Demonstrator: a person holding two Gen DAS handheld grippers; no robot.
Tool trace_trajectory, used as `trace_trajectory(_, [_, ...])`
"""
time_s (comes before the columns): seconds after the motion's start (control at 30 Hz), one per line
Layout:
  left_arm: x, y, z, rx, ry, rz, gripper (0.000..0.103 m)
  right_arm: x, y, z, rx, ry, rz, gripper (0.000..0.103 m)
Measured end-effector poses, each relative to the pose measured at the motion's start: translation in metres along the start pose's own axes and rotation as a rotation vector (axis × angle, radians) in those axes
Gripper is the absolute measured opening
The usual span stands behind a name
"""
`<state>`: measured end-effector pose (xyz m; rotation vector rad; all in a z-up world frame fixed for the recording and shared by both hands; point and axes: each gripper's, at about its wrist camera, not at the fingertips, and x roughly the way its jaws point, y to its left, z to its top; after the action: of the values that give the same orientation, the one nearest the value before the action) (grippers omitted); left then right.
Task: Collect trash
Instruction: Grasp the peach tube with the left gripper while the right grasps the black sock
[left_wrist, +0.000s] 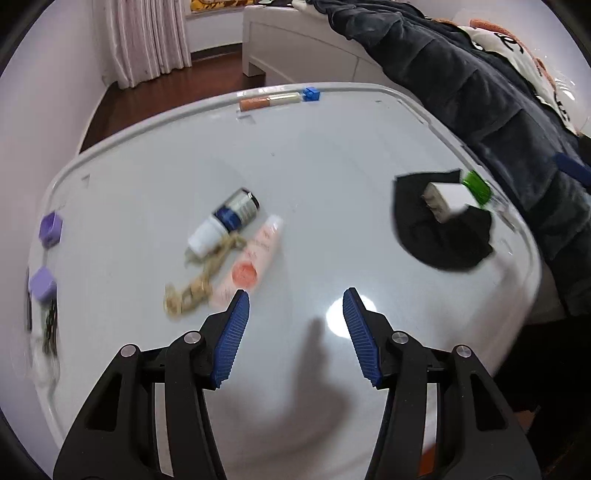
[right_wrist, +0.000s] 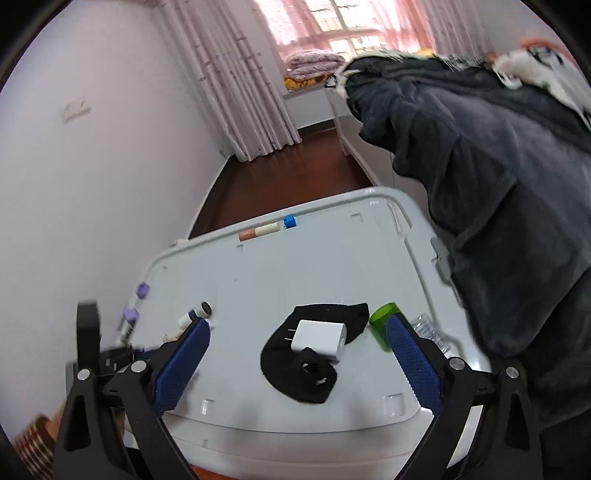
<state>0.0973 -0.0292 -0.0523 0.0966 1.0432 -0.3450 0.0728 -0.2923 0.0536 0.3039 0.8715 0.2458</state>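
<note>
green cup (right_wrist: 384, 318) on its side, contents unclear.

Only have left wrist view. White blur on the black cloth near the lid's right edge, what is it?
Observer: A white charger plug, two prongs showing, lying on a black sock.
Operator: Green thing next to it?
Observer: A green translucent cup beside the sock's tip, partly hidden behind one finger of the right gripper.
Operator: Right gripper holding anything?
Observer: No. The right gripper has its jaws wide open and empty, with the charger ahead of them.
</note>
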Motion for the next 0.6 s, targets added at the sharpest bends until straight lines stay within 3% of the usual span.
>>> trace_trajectory(0.1, [0.010,0.005,0.009,-0.020,-0.004,0.023,0.052,0.003,0.006,-0.003,-0.050,0.016,-0.019,0.095])
trace_trajectory(0.37, [0.035,0.007,0.015,-0.011,0.021,0.038,0.052,0.006,0.002,-0.002,-0.028,0.045,-0.002,0.095])
trace_trajectory(0.4, [0.034,0.008,0.014,-0.026,0.021,0.028,0.049,0.007,0.002,-0.002,-0.034,0.046,-0.008,0.095])
trace_trajectory(0.47, [0.031,0.007,0.013,-0.039,0.015,0.016,0.023,0.008,0.002,-0.003,-0.045,0.045,-0.025,0.095])
trace_trajectory(0.6, [0.022,-0.001,0.006,-0.058,0.003,0.048,0.022,0.014,0.003,-0.004,-0.060,0.056,-0.048,0.095])
